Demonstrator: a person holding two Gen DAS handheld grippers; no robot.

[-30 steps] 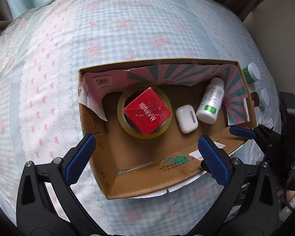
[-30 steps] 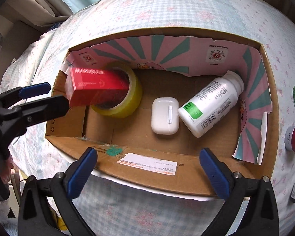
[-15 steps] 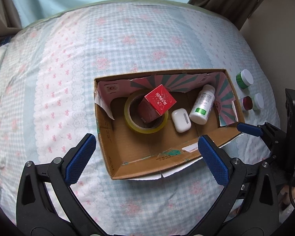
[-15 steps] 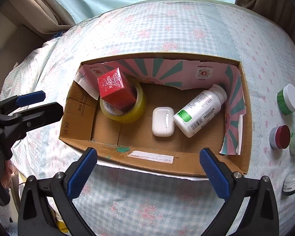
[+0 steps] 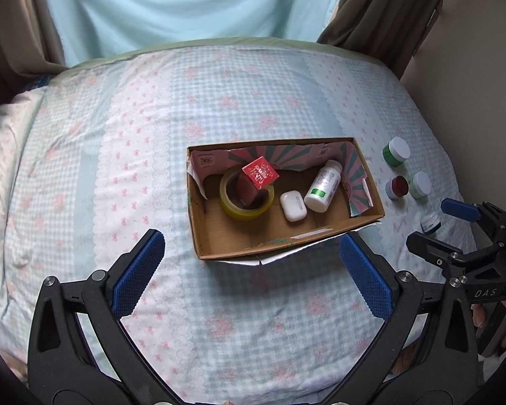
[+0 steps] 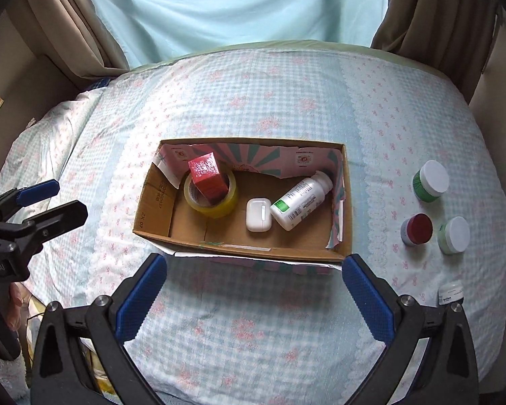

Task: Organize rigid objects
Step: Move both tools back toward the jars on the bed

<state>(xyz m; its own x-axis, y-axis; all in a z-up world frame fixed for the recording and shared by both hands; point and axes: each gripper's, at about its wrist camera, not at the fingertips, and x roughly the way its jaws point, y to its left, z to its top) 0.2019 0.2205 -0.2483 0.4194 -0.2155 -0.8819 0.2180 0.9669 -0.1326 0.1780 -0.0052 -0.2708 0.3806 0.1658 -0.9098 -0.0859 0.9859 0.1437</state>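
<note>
An open cardboard box [image 5: 286, 253] [image 6: 151, 199] lies on the bed. Inside it, a red carton [image 5: 258, 177] [image 6: 207, 177] stands in a yellow tape roll [image 5: 244, 211] [image 6: 216, 207], beside a white earbud case [image 5: 292, 206] [image 6: 258, 214] and a white bottle [image 5: 323, 185] [image 6: 300, 200] lying on its side. My left gripper [image 5: 251, 275] is open and empty, well back from the box. My right gripper [image 6: 254, 293] is open and empty, also back from it. Each gripper shows at the edge of the other's view.
On the bedspread right of the box stand a green jar with white lid [image 5: 395, 152] [image 6: 430, 180], a red-lidded jar [image 5: 397, 186] [image 6: 416, 229], a pale green jar [image 5: 420, 185] [image 6: 453, 234] and a small white pot [image 5: 431, 222] [image 6: 450, 292]. Curtains hang behind the bed.
Both grippers have pulled back and up from the box, which looks much smaller now. The red carton, lying tilted a second ago, now stands in the tape roll.
</note>
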